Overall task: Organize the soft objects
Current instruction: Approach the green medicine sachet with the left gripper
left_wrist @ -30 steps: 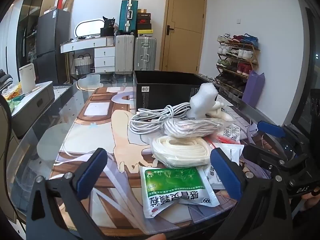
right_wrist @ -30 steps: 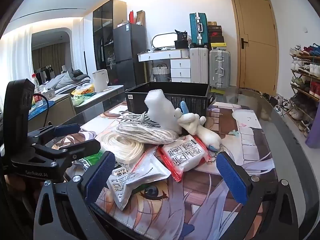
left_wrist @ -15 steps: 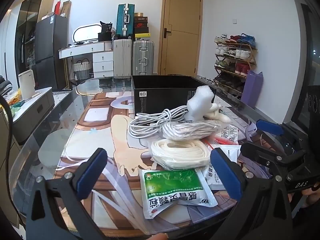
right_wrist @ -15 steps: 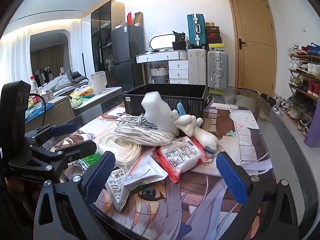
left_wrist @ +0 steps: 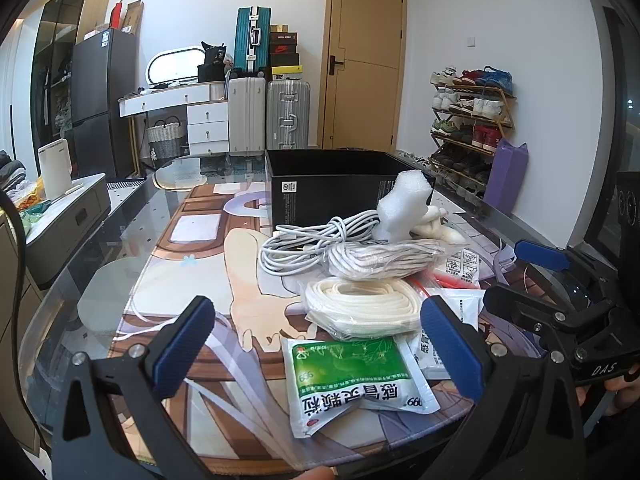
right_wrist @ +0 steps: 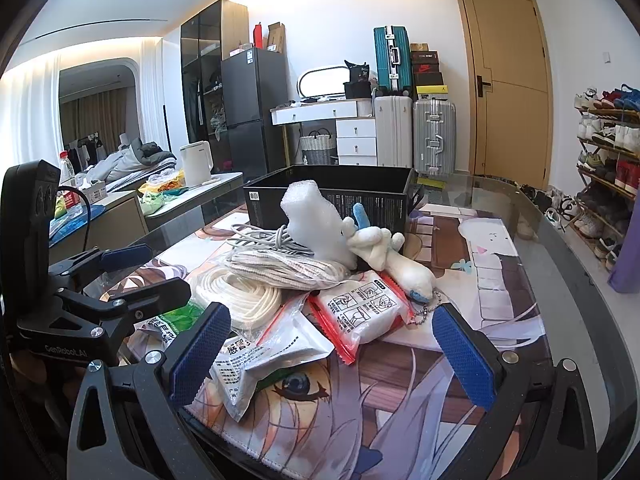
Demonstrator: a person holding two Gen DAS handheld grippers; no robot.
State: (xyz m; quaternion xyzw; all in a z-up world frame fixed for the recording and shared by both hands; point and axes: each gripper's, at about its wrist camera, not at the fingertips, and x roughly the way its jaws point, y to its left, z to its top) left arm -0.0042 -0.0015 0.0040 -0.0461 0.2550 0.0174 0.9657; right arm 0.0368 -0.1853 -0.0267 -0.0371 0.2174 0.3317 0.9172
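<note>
A pile of soft objects lies on the printed mat in front of an open black box [left_wrist: 332, 188] [right_wrist: 332, 196]. It holds a green and white packet [left_wrist: 352, 380], a cream rope coil [left_wrist: 360, 308] [right_wrist: 236, 300], a bagged striped rope [left_wrist: 380, 256], a grey cable bundle [left_wrist: 304, 240], white foam [left_wrist: 404, 204] [right_wrist: 312, 220], a white plush toy [right_wrist: 384, 252], a red-edged packet [right_wrist: 364, 312] and a white packet [right_wrist: 264, 360]. My left gripper [left_wrist: 316, 356] is open above the near edge, over the green packet. My right gripper [right_wrist: 332, 356] is open above the white packet.
The mat covers a glass table [left_wrist: 104, 264] whose round edge runs close on the right [right_wrist: 580, 280]. A grey side cabinet [left_wrist: 68, 216] stands to the left. Suitcases [left_wrist: 288, 116], a door and a shoe rack [left_wrist: 472, 116] stand behind.
Both grippers have risen and pulled back slightly, so the pile sits a little lower in both views. Nothing was grasped or moved.
</note>
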